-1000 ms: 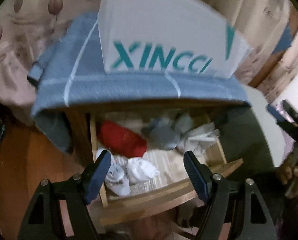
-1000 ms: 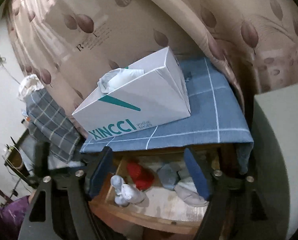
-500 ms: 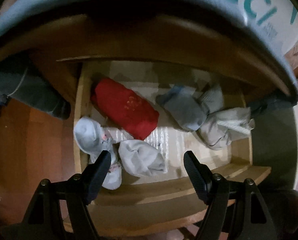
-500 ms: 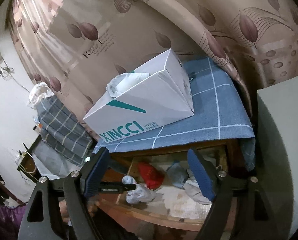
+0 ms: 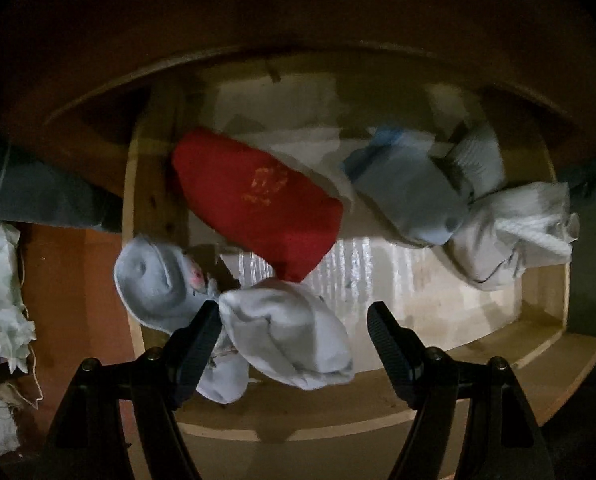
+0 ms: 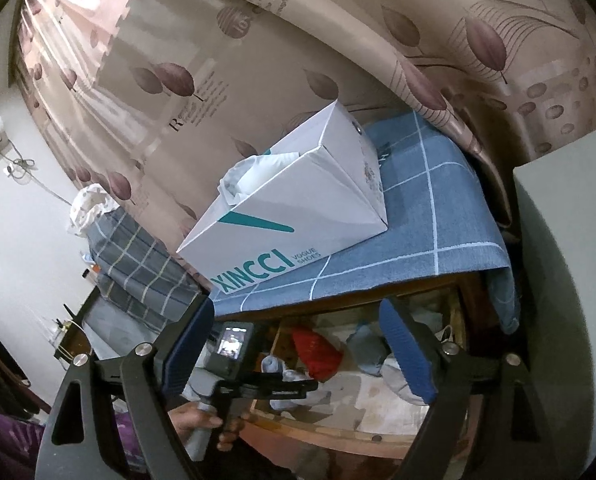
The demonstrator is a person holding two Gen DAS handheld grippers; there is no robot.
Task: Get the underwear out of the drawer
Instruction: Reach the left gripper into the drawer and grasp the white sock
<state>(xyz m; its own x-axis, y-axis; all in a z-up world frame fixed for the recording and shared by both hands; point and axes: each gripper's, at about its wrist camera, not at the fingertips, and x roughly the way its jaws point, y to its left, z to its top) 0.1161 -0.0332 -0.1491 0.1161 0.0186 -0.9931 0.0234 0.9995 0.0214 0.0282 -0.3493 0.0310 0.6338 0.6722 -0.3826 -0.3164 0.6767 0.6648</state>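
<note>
Left gripper [image 5: 294, 324] open over white bundle [image 5: 290, 336] at drawer [image 5: 337, 412] front-left corner; right gripper [image 6: 298, 344] open, idle; better to close low, clear of red roll [image 5: 254, 204]

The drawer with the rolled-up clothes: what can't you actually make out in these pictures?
- Back of the drawer, left wrist view: dark under the overhanging top.
- Bundle between the left gripper fingers: touching or not, unclear.
- Grey bundles, right wrist view: partly behind the right gripper fingers.
- Which bundle is underwear: cannot tell.
</note>
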